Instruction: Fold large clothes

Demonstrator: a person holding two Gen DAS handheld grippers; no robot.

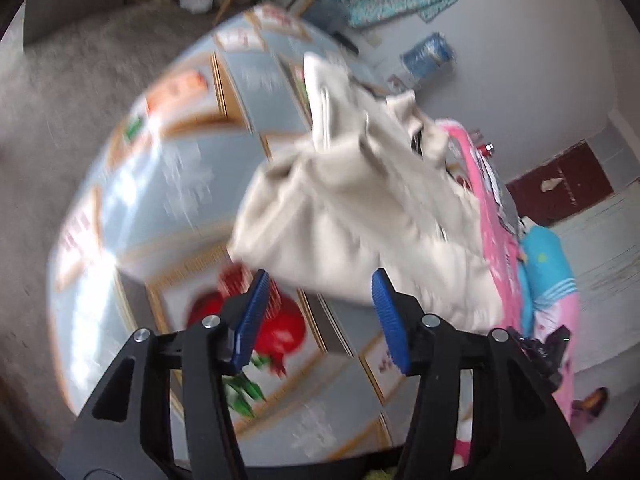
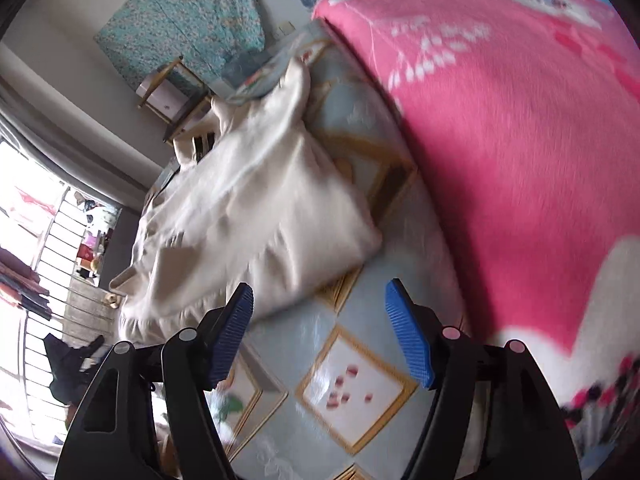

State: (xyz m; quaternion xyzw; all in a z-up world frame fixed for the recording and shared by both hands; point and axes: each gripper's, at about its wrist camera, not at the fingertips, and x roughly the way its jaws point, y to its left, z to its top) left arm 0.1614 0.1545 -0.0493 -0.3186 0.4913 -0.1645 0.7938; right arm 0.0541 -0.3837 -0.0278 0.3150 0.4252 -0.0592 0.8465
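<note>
A large cream garment [image 1: 360,208] lies bunched on a table covered with a light blue patterned cloth [image 1: 168,168]. My left gripper [image 1: 320,312] hovers just short of the garment's near edge, its blue pads apart and nothing between them. In the right wrist view the same cream garment [image 2: 248,208] lies ahead and to the left, with buttons along one side. My right gripper [image 2: 320,328] is open over the bare cloth [image 2: 360,380], its left pad close to the garment's hem without gripping it.
A pink fleece blanket [image 2: 500,140] fills the right side beside the garment. A wooden stool [image 2: 172,88] and a teal floral fabric [image 2: 180,20] stand at the wall. A window with railings [image 2: 48,260] is at the left. A grey carpet [image 1: 60,100] lies beyond the table.
</note>
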